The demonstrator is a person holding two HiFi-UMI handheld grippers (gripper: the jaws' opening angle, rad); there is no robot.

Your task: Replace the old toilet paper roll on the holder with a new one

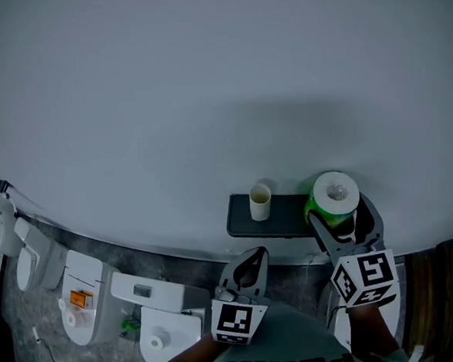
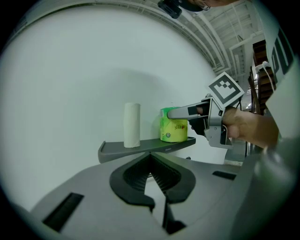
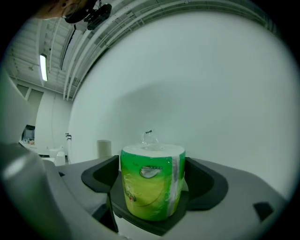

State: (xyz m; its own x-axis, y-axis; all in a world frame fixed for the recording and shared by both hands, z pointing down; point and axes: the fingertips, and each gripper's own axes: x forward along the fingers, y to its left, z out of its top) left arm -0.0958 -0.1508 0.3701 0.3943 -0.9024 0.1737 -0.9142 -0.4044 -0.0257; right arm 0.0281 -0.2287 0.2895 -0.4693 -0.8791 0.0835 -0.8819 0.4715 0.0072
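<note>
A dark wall shelf (image 1: 241, 218) carries a bare cardboard tube (image 1: 260, 201) on its left and a new toilet paper roll (image 1: 334, 196) in green wrap on its right, both upright. My right gripper (image 1: 342, 213) is open, its jaws on either side of the green roll (image 3: 151, 183), which rests on the shelf. The left gripper view shows that gripper (image 2: 180, 112) level at the green roll (image 2: 174, 129), with the tube (image 2: 131, 124) further left. My left gripper (image 1: 251, 258) is shut and empty, below the shelf's front edge (image 2: 140, 146).
A plain white wall fills the space behind the shelf. Toilets (image 1: 162, 316) and other white fixtures (image 1: 80, 303) stand on the grey floor at the lower left. A dark wooden surface (image 1: 443, 293) shows at the right edge.
</note>
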